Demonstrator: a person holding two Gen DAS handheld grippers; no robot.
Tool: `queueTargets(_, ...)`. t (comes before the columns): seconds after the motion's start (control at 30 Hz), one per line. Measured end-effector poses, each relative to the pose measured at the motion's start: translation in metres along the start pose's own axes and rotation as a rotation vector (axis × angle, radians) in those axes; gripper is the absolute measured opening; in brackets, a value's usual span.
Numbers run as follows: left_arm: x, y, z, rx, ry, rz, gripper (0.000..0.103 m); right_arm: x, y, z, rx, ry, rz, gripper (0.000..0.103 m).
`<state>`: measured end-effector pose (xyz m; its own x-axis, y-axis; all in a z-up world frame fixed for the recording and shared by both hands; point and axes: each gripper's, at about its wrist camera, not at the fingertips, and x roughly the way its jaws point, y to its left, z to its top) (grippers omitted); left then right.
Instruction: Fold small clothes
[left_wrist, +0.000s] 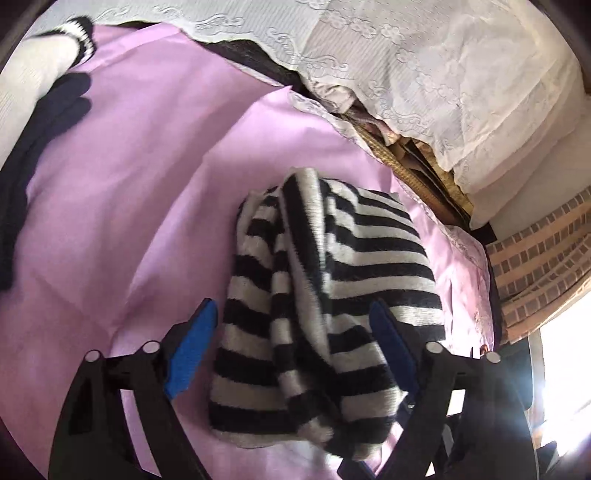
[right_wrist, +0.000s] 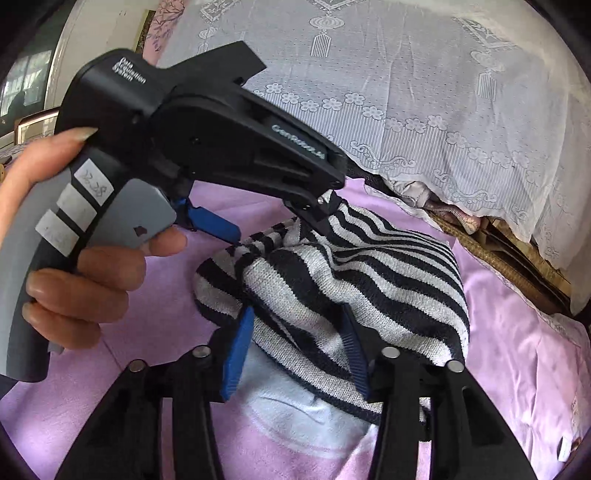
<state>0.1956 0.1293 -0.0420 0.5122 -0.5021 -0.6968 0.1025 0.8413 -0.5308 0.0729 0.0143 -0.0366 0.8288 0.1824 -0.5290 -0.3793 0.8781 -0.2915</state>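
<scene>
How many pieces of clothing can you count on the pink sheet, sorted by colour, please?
Black-and-white striped garment: 1
Dark navy garment: 1
White garment with a striped black cuff: 1
Total: 3, all lying on the pink sheet. The navy and white pieces sit at the far left edge of the left wrist view, partly cut off.

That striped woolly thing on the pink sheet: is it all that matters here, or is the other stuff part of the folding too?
Part of the job:
- striped garment
- left tool, pads apart around it
- right tool, at its edge
- pink sheet, the work surface

Just lying about:
- lace cover
- dark clothing
- brick-patterned fabric
</scene>
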Motion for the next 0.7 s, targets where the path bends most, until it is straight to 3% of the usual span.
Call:
queueTargets(0.07, 0.006, -0.014, 0.004, 0.062, 0.018, 0.017, 0.065, -0.001, -0.003, 0.005, 0.041, -0.009, 0.015, 0.019)
queueTargets(0.13, 0.005, -0.018, 0.008, 0.081, 0.01, 0.023, 0.049, -0.002, -0.008, 0.012, 0.087, -0.028, 0.034, 0.014)
queueTargets(0.27, -0.02, 0.0, 0.015, 0.04, -0.061, -0.004, 0.029, 0.004, -0.002, 0.026, 0.146, -0.029, 0.09, 0.014)
queueTargets(0.4, -0.02, 0.019, 0.013, 0.018, -0.067, 0.09, 0.029, 0.032, 0.012, 0.017, 0.114, 0.056, 0.095, 0.014)
queueTargets(0.53, -0.025, 0.006, 0.007, 0.07, -0.082, 0.078, 0.029, 0.03, -0.002, 0.016, 0.175, 0.074, 0.162, 0.017)
queueTargets(0.6, -0.029, -0.016, 0.001, 0.163, -0.11, 0.113, 0.036, 0.021, -0.012, 0.011, 0.193, 0.074, 0.226, 0.026)
queueTargets(0.67, -0.033, -0.028, -0.003, 0.21, -0.138, 0.147, 0.053, 0.004, -0.024, 0.004, 0.199, 0.059, 0.282, 0.028)
queueTargets(0.7, -0.034, -0.031, -0.004, 0.217, -0.146, 0.15, 0.053, -0.004, -0.031, 0.0, 0.195, 0.061, 0.296, 0.028)
